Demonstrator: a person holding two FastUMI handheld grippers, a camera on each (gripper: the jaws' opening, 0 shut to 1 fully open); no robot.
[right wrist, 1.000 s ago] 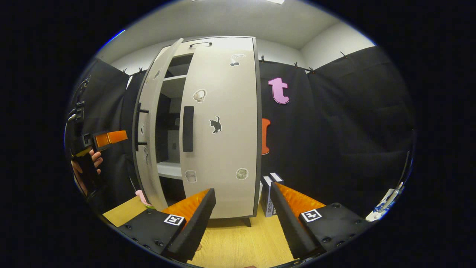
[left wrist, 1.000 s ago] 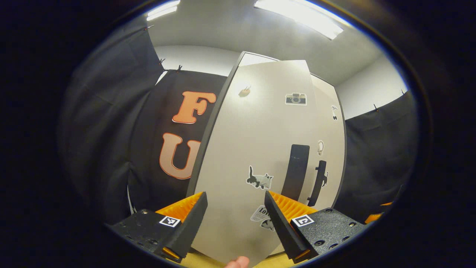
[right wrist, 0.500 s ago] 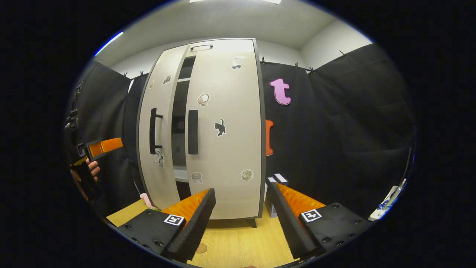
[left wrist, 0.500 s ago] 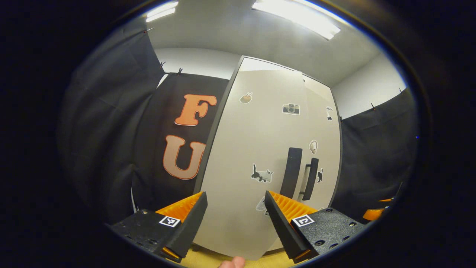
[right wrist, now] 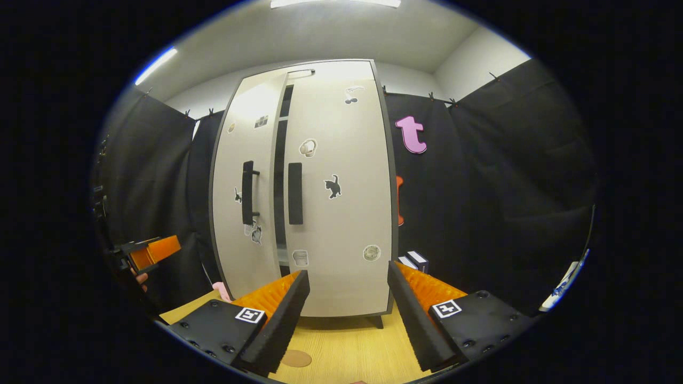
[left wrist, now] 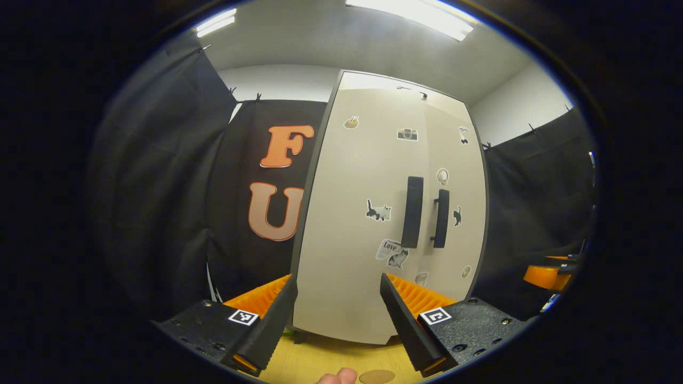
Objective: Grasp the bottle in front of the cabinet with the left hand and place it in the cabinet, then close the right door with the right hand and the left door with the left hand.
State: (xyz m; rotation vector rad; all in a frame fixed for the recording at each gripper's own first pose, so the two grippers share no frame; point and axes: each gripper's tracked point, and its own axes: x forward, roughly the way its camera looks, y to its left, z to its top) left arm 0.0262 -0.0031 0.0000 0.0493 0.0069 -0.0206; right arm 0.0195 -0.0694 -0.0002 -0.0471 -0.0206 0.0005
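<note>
The tall pale cabinet (right wrist: 341, 106) stands on the wooden table (right wrist: 341, 346). Its right door (right wrist: 341, 224) is shut. Its left door (right wrist: 235, 224) sits almost shut, with a narrow dark gap (right wrist: 278, 176) left between the two. Both black handles (left wrist: 412, 212) (left wrist: 440, 218) stand side by side. The doors hide the inside of the cabinet. My left gripper (left wrist: 336, 314) is open, a short way back from the left door (left wrist: 352, 213), holding nothing. My right gripper (right wrist: 344, 314) is open in front of the right door, empty. The left gripper (right wrist: 149, 252) also appears far left in the right gripper view.
A small box (right wrist: 413, 260) stands right of the cabinet's foot. A pink item (right wrist: 220, 290) lies by its left corner. A brown round disc (right wrist: 296, 358) lies on the table near me. Black cloth walls close in on both sides.
The left door has swung from well ajar to nearly shut. My left gripper has drawn back from it and dropped lower. The right gripper has hardly moved.
</note>
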